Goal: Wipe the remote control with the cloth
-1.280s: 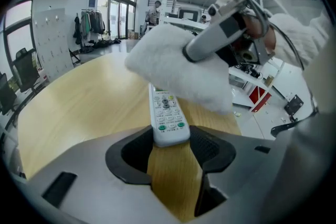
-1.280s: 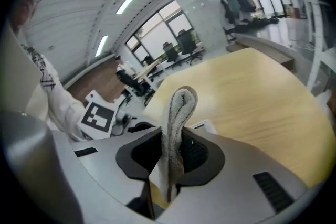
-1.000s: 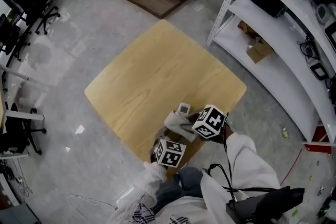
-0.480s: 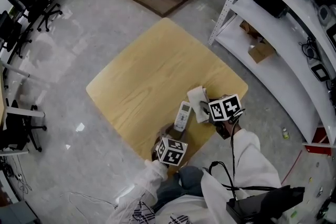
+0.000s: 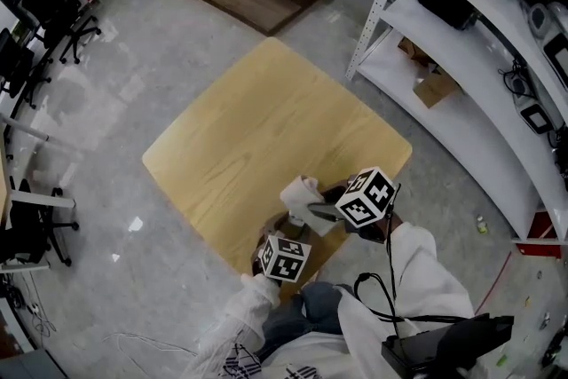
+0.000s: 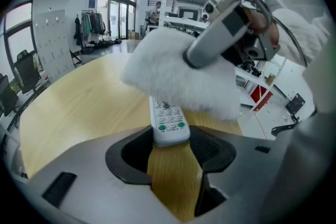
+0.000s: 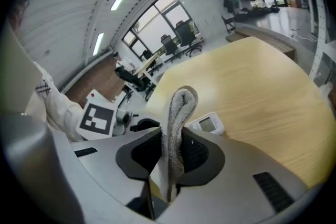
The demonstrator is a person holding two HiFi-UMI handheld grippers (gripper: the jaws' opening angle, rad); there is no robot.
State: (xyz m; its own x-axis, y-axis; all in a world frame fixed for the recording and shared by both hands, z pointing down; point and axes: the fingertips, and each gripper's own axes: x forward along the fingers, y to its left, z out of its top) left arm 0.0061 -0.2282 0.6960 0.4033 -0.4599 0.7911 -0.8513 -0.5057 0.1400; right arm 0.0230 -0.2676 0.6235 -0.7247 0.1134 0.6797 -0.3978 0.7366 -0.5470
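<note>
Left tongs (image 6: 170, 148) clamp remote control (image 6: 167, 124) at counter's (image 5: 257, 120) near edge (steadying it); right tongs (image 7: 170, 157) pinch folded cloth (image 7: 179, 113) over it for wiping.

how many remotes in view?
1. The white remote control lies at the table's near edge, its end gripped in the left gripper's jaws; the right gripper's cloth hangs over it.

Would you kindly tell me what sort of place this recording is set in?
Most likely a lab or workshop office: white metal shelving holding electronic equipment stands beside the wooden table, office chairs line the left edge, and the floor is bare and polished.
</note>
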